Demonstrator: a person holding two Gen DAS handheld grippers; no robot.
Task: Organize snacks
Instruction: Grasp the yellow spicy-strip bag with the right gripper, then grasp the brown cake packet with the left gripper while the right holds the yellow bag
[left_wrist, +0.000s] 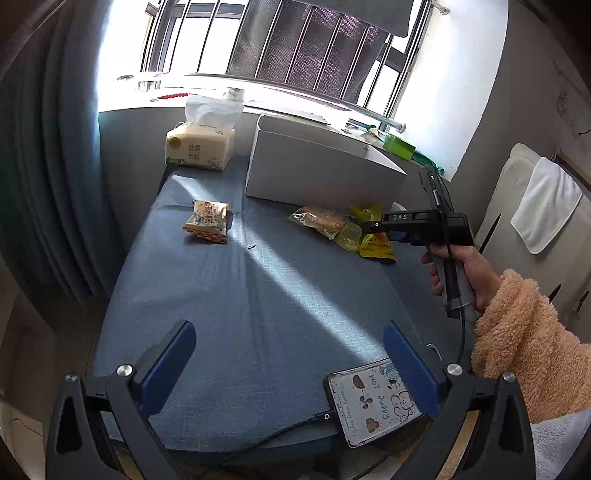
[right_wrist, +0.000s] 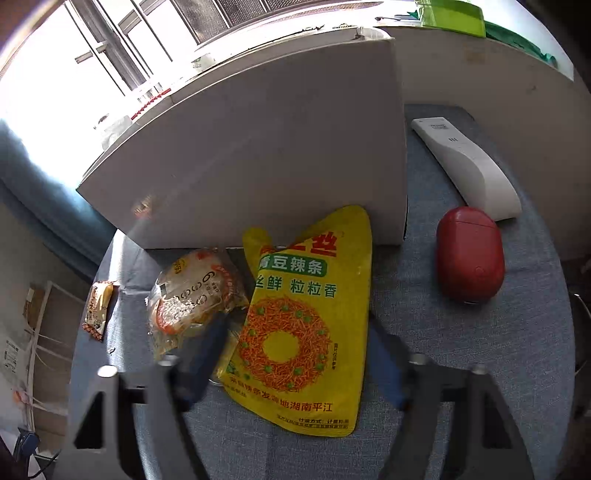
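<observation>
We note the flat yellow foil snack pouch (right_wrist: 303, 325) lying on the blue-cloth bench (right_wrist: 461, 369) against the white cardboard box (right_wrist: 258, 147), long axis running away from us. Right gripper (right_wrist: 295, 354) straddles its near half, fingers narrowed, contact unclear. Left gripper (left_wrist: 290, 373) well back, fingers wide, empty.
</observation>
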